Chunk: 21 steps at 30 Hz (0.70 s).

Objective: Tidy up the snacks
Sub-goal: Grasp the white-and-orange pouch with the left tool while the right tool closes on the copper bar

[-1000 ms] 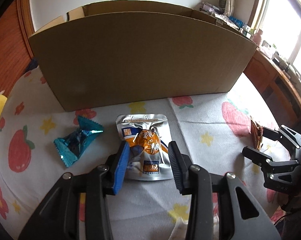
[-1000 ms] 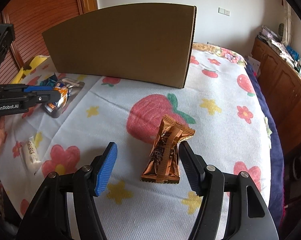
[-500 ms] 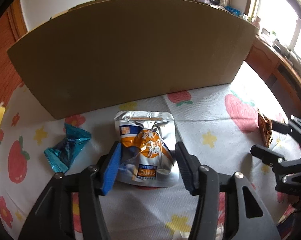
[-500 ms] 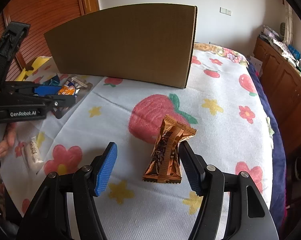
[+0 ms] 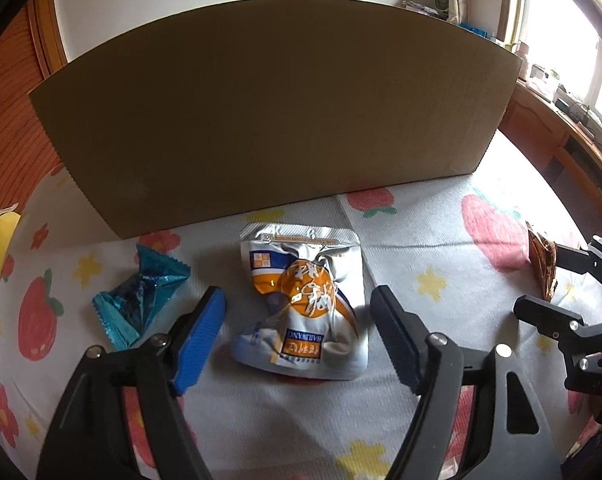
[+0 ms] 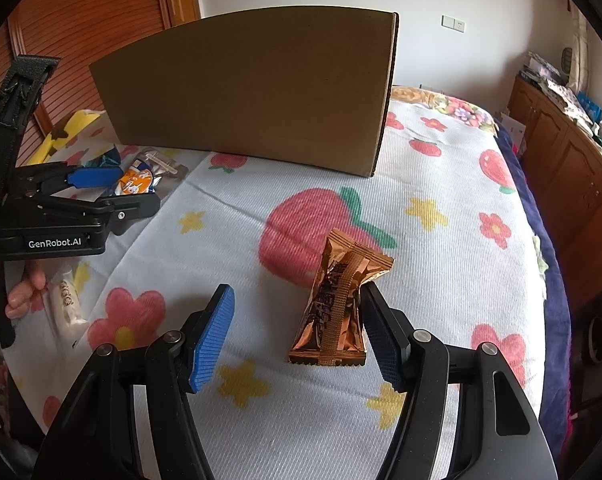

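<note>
Your left hand-held gripper (image 5: pixel 297 328) is spread wide, released, with its two blue-padded fingers (image 5: pixel 200 336) set either side of one silver foil pouch with an orange and blue label (image 5: pixel 303 300). The pouch lies flat on the white cloth printed with strawberries, flowers and stars (image 5: pixel 413 216), and neither pad touches it. Just to the left of the pouch you have one teal foil candy wrapper (image 5: pixel 139 300), crumpled and lying close to the left finger.

Your right hand-held gripper (image 6: pixel 297 332) is also released, its fingers apart. One copper-brown foil snack bar (image 6: pixel 335 304) lies on the cloth between them, touching the right finger along its edge and well apart from the left one.

One large brown cardboard box (image 6: pixel 253 92) stands upright on the cloth behind all the snacks; only its outer walls show, so you cannot tell what it holds.

In the right wrist view you can count one more snack: a small white packet with brown lettering (image 6: pixel 67 304) lying on the cloth near your left hand (image 6: pixel 19 296), which grips the left tool's handle. That makes four loose snacks, two grippers and one box, with every snack resting outside the box.
</note>
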Motion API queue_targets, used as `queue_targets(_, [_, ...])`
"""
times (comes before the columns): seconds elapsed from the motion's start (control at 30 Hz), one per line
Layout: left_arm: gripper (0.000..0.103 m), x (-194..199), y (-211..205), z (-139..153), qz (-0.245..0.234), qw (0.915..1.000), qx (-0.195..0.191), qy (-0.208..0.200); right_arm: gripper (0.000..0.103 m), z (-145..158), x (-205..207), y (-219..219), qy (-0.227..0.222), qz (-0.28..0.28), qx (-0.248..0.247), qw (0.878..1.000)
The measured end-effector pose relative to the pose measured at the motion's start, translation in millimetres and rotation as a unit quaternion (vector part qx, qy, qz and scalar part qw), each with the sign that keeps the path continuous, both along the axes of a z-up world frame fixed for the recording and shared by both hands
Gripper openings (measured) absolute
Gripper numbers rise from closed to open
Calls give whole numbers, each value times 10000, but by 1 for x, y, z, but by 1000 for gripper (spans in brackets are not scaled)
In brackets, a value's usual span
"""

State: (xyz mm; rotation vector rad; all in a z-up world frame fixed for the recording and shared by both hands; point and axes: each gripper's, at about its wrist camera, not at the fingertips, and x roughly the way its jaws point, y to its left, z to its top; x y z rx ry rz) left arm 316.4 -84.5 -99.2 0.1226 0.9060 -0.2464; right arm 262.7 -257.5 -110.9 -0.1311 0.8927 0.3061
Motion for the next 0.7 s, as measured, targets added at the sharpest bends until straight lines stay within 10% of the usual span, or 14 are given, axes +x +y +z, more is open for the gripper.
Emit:
queue_targets(0.47, [76, 3, 6, 2, -259, 9996, -38, 101, 67, -1, 0, 1, -2, 5, -23, 10000])
queue_targets(0.7, [54, 4, 4, 10, -418, 9991, -88, 85, 67, -1, 0, 1, -3, 5, -30, 10000])
